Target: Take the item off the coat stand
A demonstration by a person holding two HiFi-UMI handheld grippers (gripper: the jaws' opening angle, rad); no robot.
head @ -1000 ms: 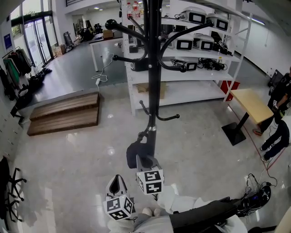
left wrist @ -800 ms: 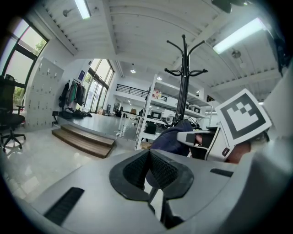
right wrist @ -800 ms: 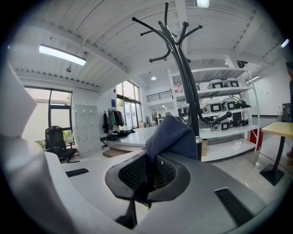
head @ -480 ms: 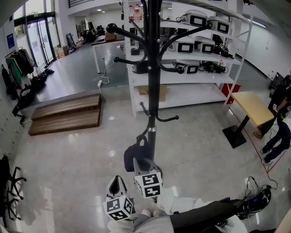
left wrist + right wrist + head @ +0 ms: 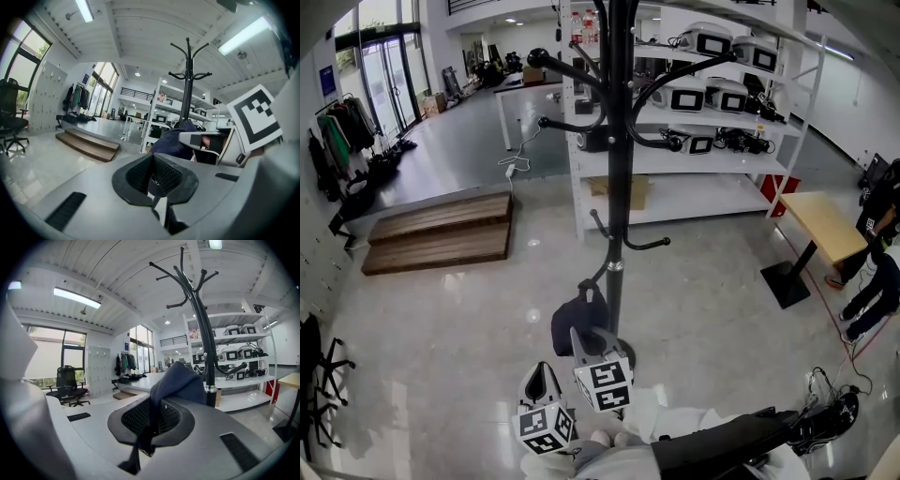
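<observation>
**Q:** What is the largest element, and has it changed?

**A:** The coat stand (image 5: 614, 187), black and upright, has not moved over the last second. The dark blue cloth item (image 5: 566, 323) hangs low on it, just beside the pole, under the lower hook (image 5: 598, 274). The item has shifted slightly left and away from the pole, carried along with the right gripper.

**Q:** How do the tools stand?

**A:** The right gripper (image 5: 585, 339) has its jaws clamped on a fold of the item. Cloth is pinched between the pads and trails out below them. The left gripper (image 5: 541, 377) sits low beside it, well short of the item, with its jaws together on nothing.

**Q:** What does the shift mean for the task?

**A:** The pull-off appears to be under way. The top of the item still lies close to the hook, and no view shows whether it has cleared. Removal is judged begun but not finished.
</observation>
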